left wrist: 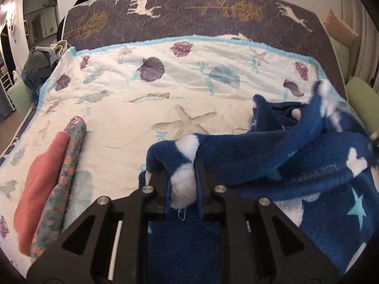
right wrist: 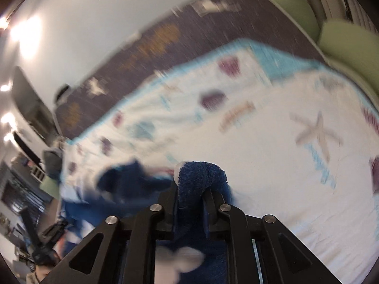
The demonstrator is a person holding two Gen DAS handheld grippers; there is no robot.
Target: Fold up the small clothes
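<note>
Left wrist view: left gripper [left wrist: 182, 177] at lower centre of frame, clenched on a bunched edge of the blue fleece garment [left wrist: 296, 165], with a white fluffy patch pinched between the fingers. Remainder of garment spread to the right and lower right of frame, lying rumpled on the seashell quilt [left wrist: 146, 99]; white and pale blue star shapes visible on the fleece. One fold of the garment lifted toward the right edge of frame, blurred at its far end. At lower left of frame, two folded items side by side and touching on the quilt: a coral cloth [left wrist: 38, 203] and, just to its right, a floral cloth [left wrist: 65, 179]. Dark bedspread with deer print [left wrist: 189, 11] across the top of frame, beyond the quilt. Green cushion [left wrist: 362, 104] at the right edge.

Right wrist view: heavily motion-blurred and tilted. Right gripper [right wrist: 191, 191] at lower centre of frame, grasping a rolled edge of the same blue fleece garment [right wrist: 201, 172], the fabric bulging above the fingertips. More of the garment trailing to the left of frame, blurred, details not legible. Seashell quilt [right wrist: 272, 161] filling the centre and right of frame; dark bedspread [right wrist: 142, 54] in a band toward the upper left; green cushions [right wrist: 343, 42] at upper right.
</note>
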